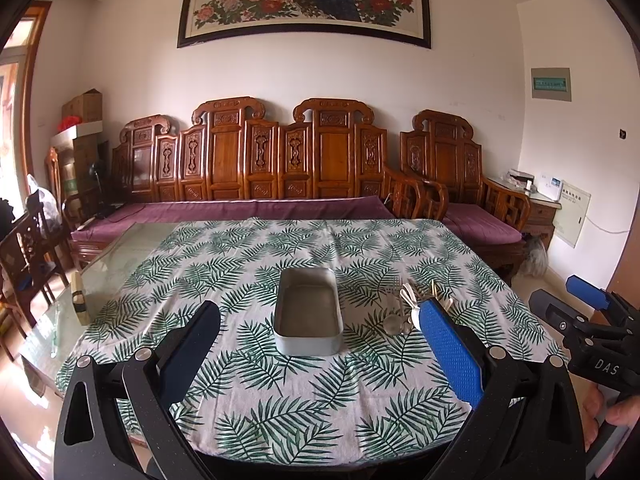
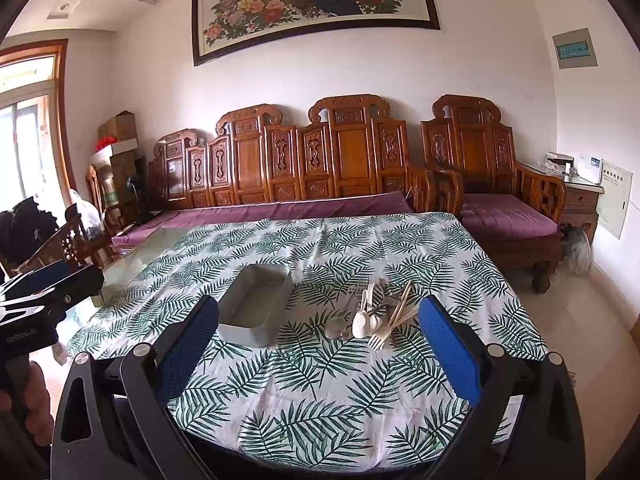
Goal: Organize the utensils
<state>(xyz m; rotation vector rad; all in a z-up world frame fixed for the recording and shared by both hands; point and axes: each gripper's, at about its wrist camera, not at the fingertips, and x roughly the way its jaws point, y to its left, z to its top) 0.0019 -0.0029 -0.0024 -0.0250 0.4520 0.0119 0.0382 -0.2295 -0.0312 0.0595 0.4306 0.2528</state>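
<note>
A grey rectangular metal tray (image 1: 308,344) stands empty on the leaf-print tablecloth; it also shows in the right wrist view (image 2: 240,334). To its right lies a pile of utensils (image 2: 376,312): white spoons, a metal spoon, forks and wooden chopsticks, partly hidden behind my left finger in the left wrist view (image 1: 404,304). My left gripper (image 1: 320,344) is open and empty, above the near side of the table in front of the tray. My right gripper (image 2: 316,344) is open and empty, near the table's front, with the pile ahead between its fingers.
The tablecloth (image 1: 256,412) covers a glass table whose bare left part (image 1: 108,264) holds a small upright object (image 1: 78,298). A carved wooden sofa (image 1: 256,168) with purple cushions stands behind. The right gripper body (image 1: 600,336) shows at the right.
</note>
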